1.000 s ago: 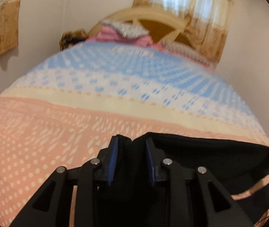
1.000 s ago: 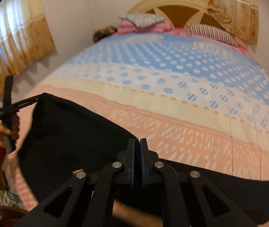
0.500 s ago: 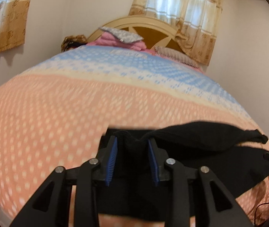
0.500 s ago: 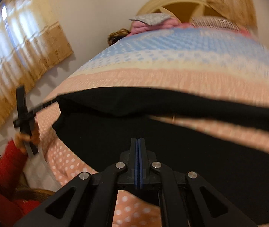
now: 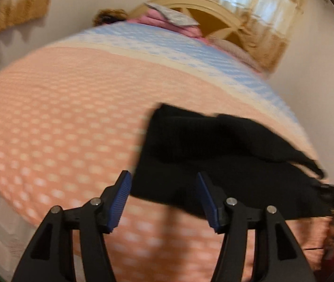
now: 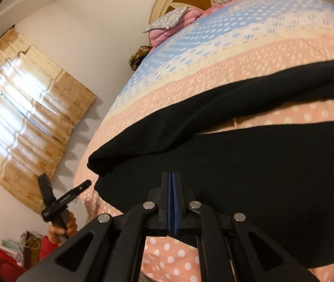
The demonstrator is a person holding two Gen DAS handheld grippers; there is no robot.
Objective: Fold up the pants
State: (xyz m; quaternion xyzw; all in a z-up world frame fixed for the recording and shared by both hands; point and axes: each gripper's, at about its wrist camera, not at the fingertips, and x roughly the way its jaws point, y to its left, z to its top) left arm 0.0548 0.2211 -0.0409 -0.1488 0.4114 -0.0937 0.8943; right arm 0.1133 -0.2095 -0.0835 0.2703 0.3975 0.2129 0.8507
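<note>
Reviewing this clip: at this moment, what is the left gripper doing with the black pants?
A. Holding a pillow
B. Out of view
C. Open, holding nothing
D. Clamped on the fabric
C. The left gripper has its blue pads spread wide with only air between them, while the black pants lie on the bedspread beyond.

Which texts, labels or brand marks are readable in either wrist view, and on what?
None readable in either view.
Black pants: no tag or print visible.
Bedspread: dot and dash pattern only, no lettering.
Left gripper and right gripper: no markings visible.
Left wrist view is motion-blurred.
</note>
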